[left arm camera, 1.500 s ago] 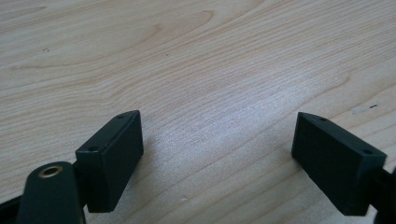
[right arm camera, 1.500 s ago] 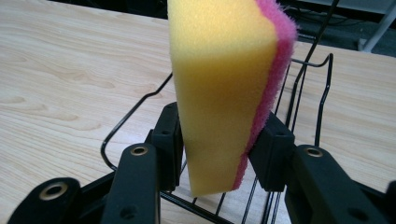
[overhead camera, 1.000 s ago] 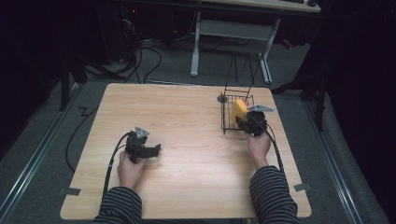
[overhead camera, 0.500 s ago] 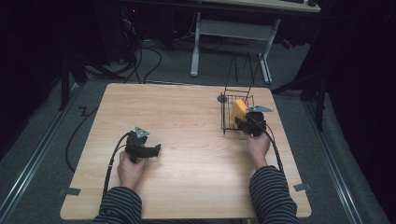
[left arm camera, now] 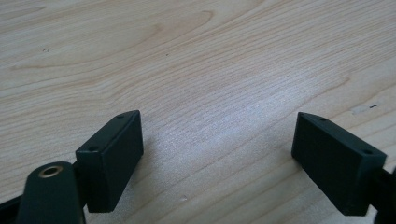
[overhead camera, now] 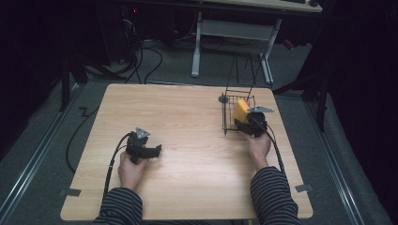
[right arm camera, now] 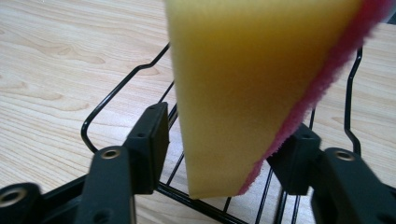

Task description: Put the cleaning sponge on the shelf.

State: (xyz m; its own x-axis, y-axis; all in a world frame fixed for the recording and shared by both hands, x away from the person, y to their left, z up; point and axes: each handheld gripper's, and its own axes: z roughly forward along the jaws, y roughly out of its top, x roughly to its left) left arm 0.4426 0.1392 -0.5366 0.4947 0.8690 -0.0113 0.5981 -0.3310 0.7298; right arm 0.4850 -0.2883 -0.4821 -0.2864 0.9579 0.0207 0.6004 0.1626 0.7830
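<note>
A yellow sponge (right arm camera: 243, 93) with a pink scouring side stands tilted in a black wire basket (overhead camera: 228, 117) at the table's right. My right gripper (right arm camera: 224, 149) has one jaw on each side of its lower tip. The right jaw touches the pink edge, and a thin gap shows at the left jaw. In the high view the sponge (overhead camera: 241, 111) sticks up above the basket rim, just ahead of the right gripper (overhead camera: 248, 124). My left gripper (overhead camera: 149, 151) rests on the bare wood at the left. Its jaws are wide apart with nothing between them (left arm camera: 217, 154).
The wooden table (overhead camera: 187, 122) has open surface between the two hands. A small dark round object (overhead camera: 224, 99) lies by the basket's far left corner. Desk legs and cables stand on the floor beyond the far edge.
</note>
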